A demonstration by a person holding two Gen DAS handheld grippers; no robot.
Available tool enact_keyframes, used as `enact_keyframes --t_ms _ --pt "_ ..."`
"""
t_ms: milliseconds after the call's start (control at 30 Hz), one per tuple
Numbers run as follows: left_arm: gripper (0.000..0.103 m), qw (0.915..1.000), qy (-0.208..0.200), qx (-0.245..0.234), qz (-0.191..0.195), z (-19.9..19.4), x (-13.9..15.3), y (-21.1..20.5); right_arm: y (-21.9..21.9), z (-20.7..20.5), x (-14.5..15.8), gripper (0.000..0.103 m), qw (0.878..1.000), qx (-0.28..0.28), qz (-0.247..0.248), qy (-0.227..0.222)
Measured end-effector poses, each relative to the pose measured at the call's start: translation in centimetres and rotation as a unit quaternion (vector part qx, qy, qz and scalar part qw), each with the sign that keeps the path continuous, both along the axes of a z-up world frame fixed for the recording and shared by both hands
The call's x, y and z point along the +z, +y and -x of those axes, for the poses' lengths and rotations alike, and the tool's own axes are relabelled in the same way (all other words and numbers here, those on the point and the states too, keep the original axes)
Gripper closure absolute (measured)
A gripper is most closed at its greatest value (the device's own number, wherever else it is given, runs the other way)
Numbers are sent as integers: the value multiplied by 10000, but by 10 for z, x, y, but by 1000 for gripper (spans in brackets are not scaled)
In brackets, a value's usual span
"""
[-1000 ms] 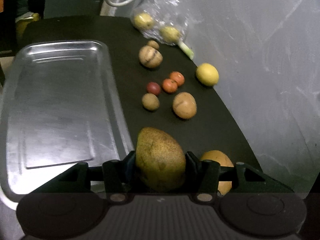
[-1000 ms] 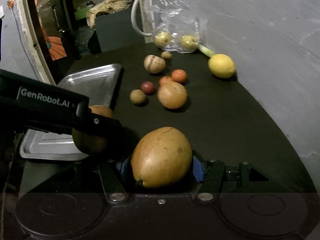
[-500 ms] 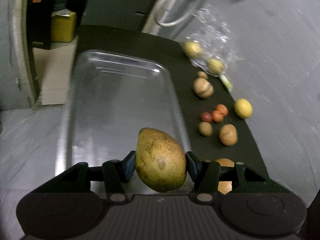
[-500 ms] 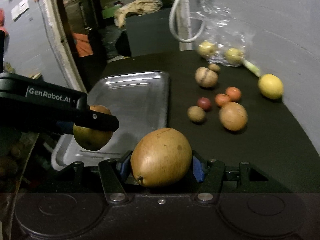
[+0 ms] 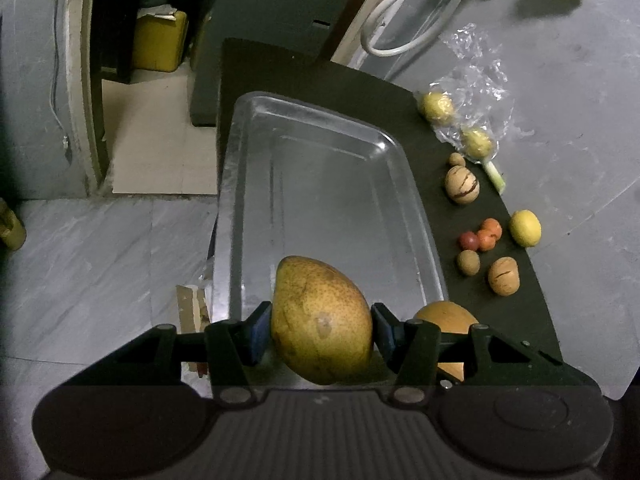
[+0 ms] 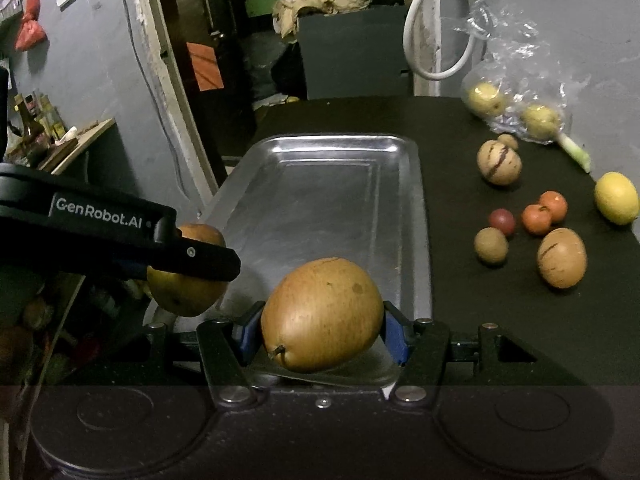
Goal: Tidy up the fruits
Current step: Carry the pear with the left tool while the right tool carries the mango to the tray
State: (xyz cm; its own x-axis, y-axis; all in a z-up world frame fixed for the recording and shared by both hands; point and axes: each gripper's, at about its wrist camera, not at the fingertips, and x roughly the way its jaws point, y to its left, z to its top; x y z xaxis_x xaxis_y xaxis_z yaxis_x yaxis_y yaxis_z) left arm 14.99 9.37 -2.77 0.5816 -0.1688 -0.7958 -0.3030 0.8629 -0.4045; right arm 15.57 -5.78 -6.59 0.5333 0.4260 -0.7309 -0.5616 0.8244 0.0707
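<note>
My left gripper (image 5: 322,330) is shut on a speckled yellow-green pear (image 5: 322,320), held above the near end of the bare steel tray (image 5: 320,184). My right gripper (image 6: 322,330) is shut on a brown pear (image 6: 322,314), over the tray's (image 6: 332,192) near right corner. In the right wrist view the left gripper (image 6: 192,256) shows at the left with its pear (image 6: 186,288). The brown pear (image 5: 446,316) peeks out behind the left gripper's right finger.
Loose fruit lies on the black table (image 6: 500,320) right of the tray: a lemon (image 6: 616,198), two striped melons (image 6: 499,162) (image 6: 562,258), two small oranges (image 6: 544,212), a red plum (image 6: 502,220), a brown kiwi (image 6: 491,245). A plastic bag (image 6: 516,92) with yellow fruit sits at the back by the wall.
Both grippers have risen and shifted left with their pears, from over the black table to above the tray's near end. The view now looks down on the whole tray.
</note>
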Motion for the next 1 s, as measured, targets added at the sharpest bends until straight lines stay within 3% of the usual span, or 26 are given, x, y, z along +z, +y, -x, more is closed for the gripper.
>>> enact_keyframes --t_ms 367,900,1000 --pt "46 9994 212 -249 -57 -4 -9 1 8 -3 -11 42 9997 -160 141 149" --pt "46 9991 289 -299 -86 -11 -10 -5 6 -1 -8 42 9998 58 180 75" --pt "40 9993 242 -270 -119 -9 -7 -8 5 -1 -7 41 9997 120 174 94"
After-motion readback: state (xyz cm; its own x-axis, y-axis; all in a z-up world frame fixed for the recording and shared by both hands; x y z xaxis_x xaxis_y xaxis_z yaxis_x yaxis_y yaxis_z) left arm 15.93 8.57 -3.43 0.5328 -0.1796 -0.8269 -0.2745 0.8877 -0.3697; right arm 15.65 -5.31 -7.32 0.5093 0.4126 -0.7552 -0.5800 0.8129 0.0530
